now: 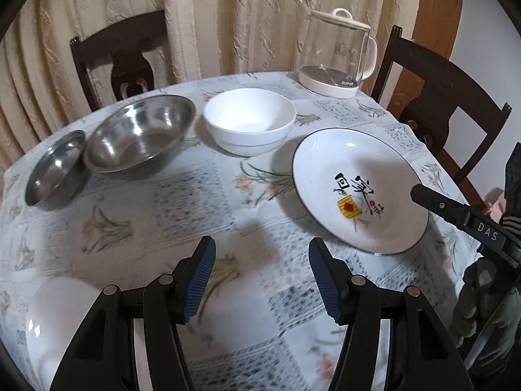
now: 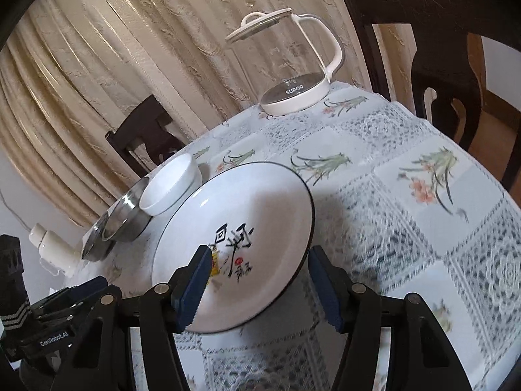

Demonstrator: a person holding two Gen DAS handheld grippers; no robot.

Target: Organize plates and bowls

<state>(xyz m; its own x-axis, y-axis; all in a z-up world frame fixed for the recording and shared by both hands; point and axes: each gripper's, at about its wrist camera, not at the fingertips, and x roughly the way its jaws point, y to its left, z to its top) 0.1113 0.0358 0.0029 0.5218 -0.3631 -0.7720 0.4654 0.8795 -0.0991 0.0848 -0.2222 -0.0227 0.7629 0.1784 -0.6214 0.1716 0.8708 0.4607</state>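
Note:
A white plate with black rim and painted characters (image 1: 358,192) (image 2: 241,244) lies on the table at the right. A white bowl (image 1: 249,125) (image 2: 169,185) stands behind it. Left of that sit a large steel bowl (image 1: 140,135) (image 2: 128,215) and a small steel bowl (image 1: 55,172) (image 2: 94,241). Another white dish (image 1: 62,319) lies at the near left, partly hidden by my left gripper (image 1: 260,280), which hovers open over bare cloth. My right gripper (image 2: 257,283) is open, its fingers straddling the plate's near edge; it shows in the left wrist view as a black finger (image 1: 456,215).
A glass kettle with white base (image 1: 335,55) (image 2: 293,68) stands at the table's far edge. Dark wooden chairs (image 1: 117,58) (image 2: 433,52) ring the table, with curtains behind. A white bottle-like object (image 2: 49,244) is off the table's left side.

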